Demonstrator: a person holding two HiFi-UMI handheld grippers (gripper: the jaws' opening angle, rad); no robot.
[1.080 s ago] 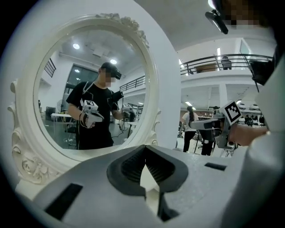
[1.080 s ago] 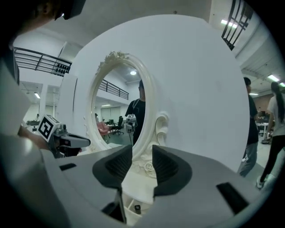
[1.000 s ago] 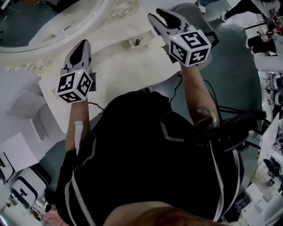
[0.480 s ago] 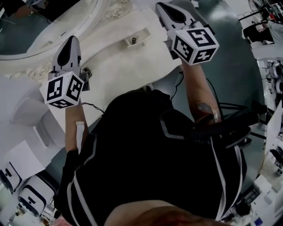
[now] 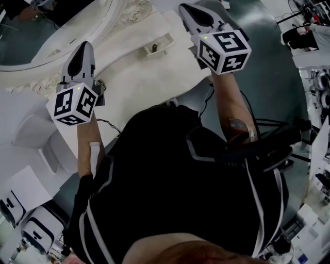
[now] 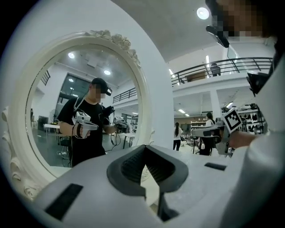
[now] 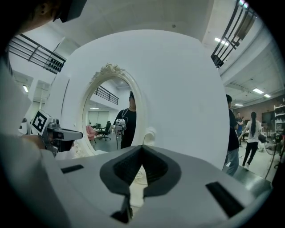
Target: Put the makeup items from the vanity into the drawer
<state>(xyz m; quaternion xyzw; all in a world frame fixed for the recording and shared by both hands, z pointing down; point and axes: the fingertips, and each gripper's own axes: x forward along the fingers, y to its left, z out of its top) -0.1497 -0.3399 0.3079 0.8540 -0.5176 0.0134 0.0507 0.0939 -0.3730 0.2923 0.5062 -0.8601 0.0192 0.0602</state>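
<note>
The only thing that looked like a makeup item (image 5: 156, 48), small and white with a dark part, lay on the vanity top (image 5: 136, 77) near its back edge. It was between the 2 grippers and nearer to the right one, and too small to name with certainty. A second small dark thing (image 5: 100, 88) sat by the left edge, just beside the left gripper (image 5: 83, 46). No view showed the drawer.

The left gripper and the right gripper (image 5: 188, 9) both had their jaws pressed together with nothing between them, and both were held about level above the top. To do the pick well, the nearer gripper would probably have to spread its jaws first, tilt down, and come to the item from the front edge.

The carved frame of the mirror (image 5: 51, 28) stood close along the back edge, so there was little room behind the item. The middle of the top was bare, and past the right edge there was only open floor.
</note>
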